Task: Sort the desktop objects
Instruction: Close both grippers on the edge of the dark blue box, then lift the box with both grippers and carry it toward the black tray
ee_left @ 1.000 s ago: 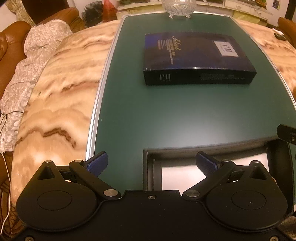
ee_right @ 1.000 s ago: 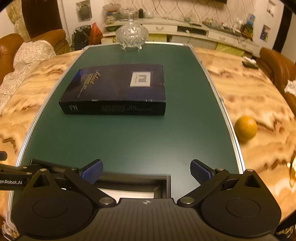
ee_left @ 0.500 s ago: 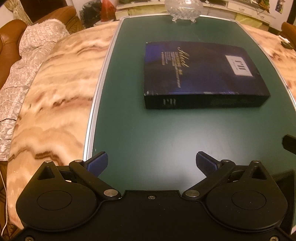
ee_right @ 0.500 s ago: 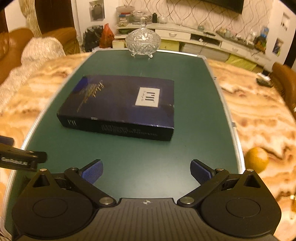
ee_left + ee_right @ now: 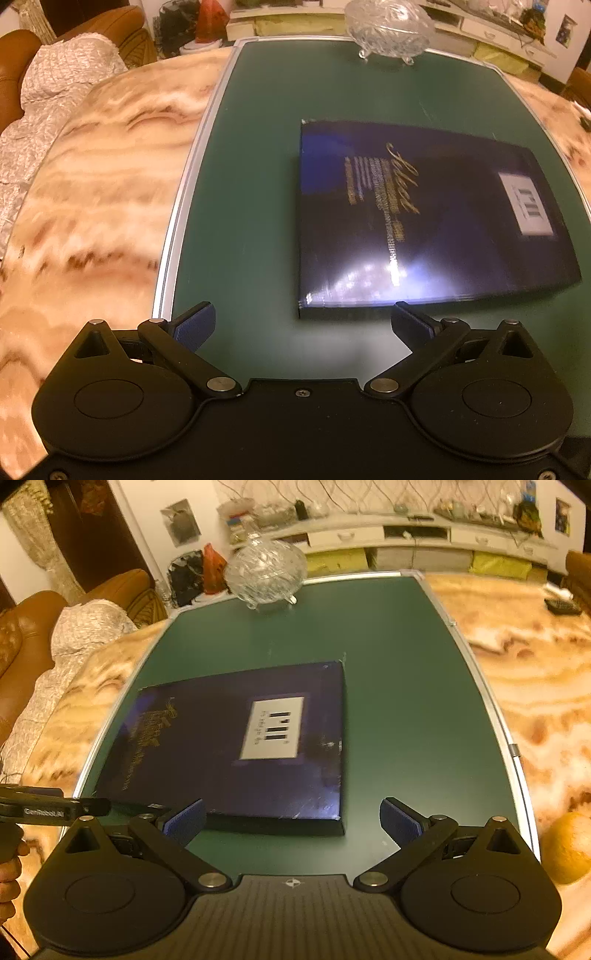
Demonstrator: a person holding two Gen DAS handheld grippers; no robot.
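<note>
A dark blue box with gold script and a white label lies flat on the green table inlay. It also shows in the right wrist view. My left gripper is open and empty, just short of the box's near left corner. My right gripper is open and empty, its jaws at the box's near right edge. The left gripper's body shows at the left edge of the right wrist view.
A cut-glass lidded bowl stands at the far end of the green inlay, also in the right wrist view. An orange lies on the marble tabletop at the right. A sofa with a cushion is left.
Both grippers have moved forward over the table toward the blue box. The black tray with white paper near the front edge has dropped out of view. Both stay open.
</note>
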